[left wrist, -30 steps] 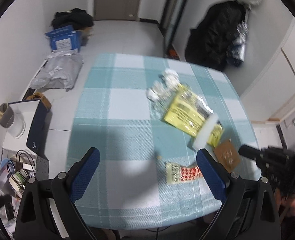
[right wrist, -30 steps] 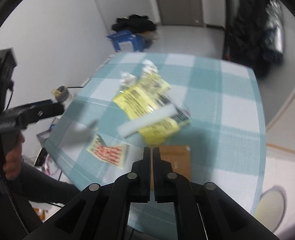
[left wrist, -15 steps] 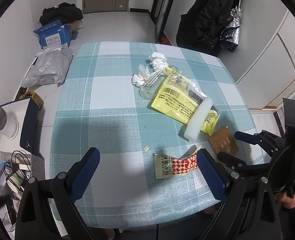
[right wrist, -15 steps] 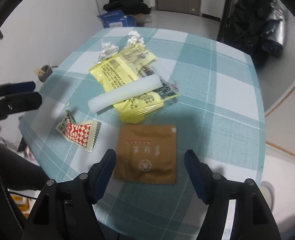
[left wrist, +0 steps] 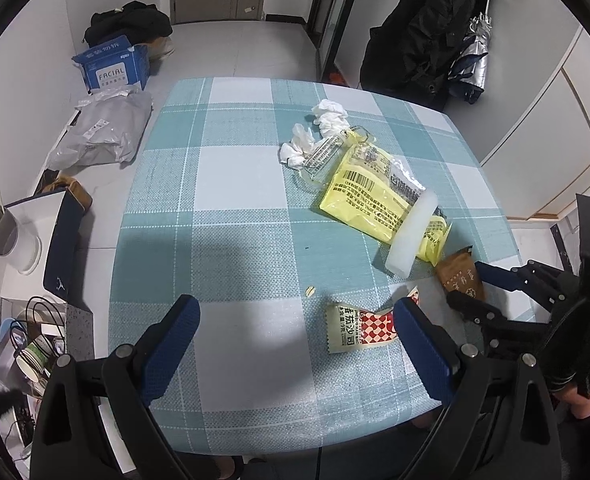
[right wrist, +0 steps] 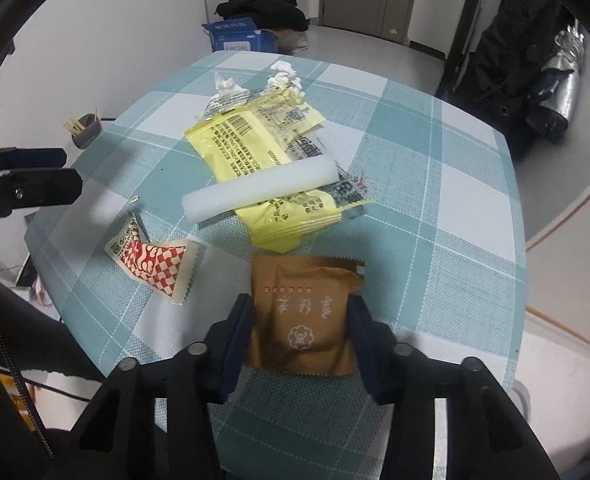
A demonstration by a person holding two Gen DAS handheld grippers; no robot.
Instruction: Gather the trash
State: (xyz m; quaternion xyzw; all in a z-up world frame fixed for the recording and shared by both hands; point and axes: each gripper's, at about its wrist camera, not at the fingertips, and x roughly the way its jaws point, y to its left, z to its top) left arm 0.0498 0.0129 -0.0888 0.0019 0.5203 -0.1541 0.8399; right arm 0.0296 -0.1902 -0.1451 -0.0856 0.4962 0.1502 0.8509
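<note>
A brown packet lies on the checked table near its front edge; it also shows in the left wrist view. My right gripper has its two fingers against the packet's left and right sides. A red-and-white sachet lies beside my left gripper's right finger; it shows in the right wrist view too. My left gripper is open and empty above the table. Yellow wrappers, a white foam stick and crumpled tissues lie further back.
On the floor to the left are a blue box, a grey mailer bag and a dark paper bag. Black coats hang behind the table. A cup with sticks stands by the wall.
My right gripper opened from shut, moved down to the brown packet, then narrowed around its sides. My left gripper has stayed open and tilted to look down on the table.
</note>
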